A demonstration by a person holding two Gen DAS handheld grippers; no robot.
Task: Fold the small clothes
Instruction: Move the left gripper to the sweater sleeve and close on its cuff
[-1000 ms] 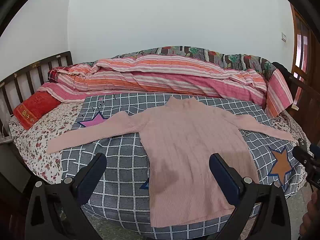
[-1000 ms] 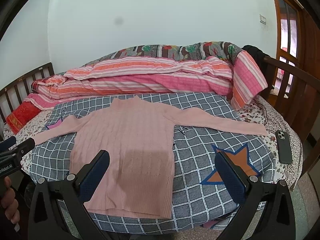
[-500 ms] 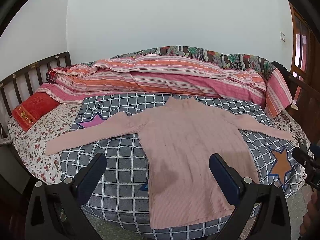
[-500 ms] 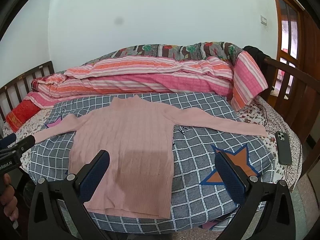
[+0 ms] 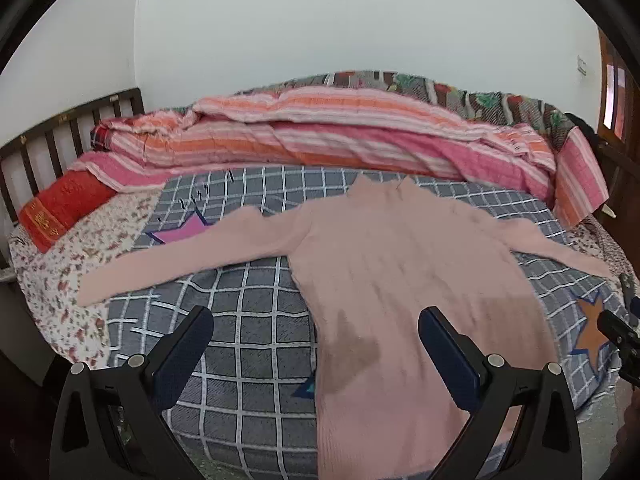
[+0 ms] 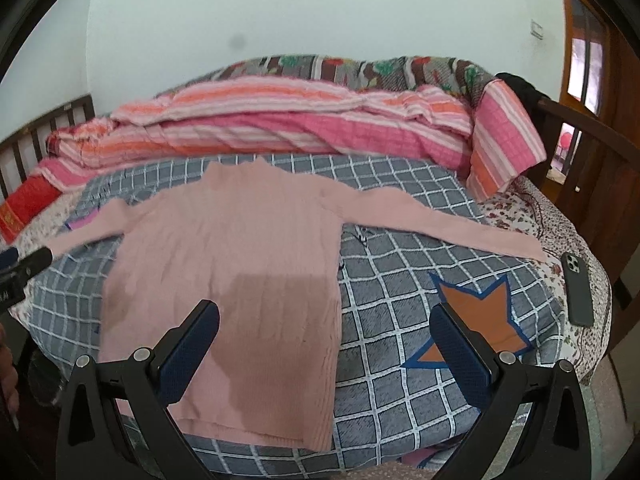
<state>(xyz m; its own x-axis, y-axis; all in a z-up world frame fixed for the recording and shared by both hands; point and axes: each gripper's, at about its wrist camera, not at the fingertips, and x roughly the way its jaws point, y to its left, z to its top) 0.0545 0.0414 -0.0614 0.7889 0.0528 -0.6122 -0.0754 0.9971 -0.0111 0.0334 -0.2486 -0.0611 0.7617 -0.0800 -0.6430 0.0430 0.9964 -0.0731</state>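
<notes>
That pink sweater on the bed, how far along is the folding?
Done: the pink sweater lies spread flat on the checked blanket, sleeves out. In hand: nothing; left gripper and right gripper are both open. Left: every fold.

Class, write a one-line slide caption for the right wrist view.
Open right gripper hovers above a pink sweater spread flat, sleeves out, on a checked blanket; phone at the bed's edge.
</notes>
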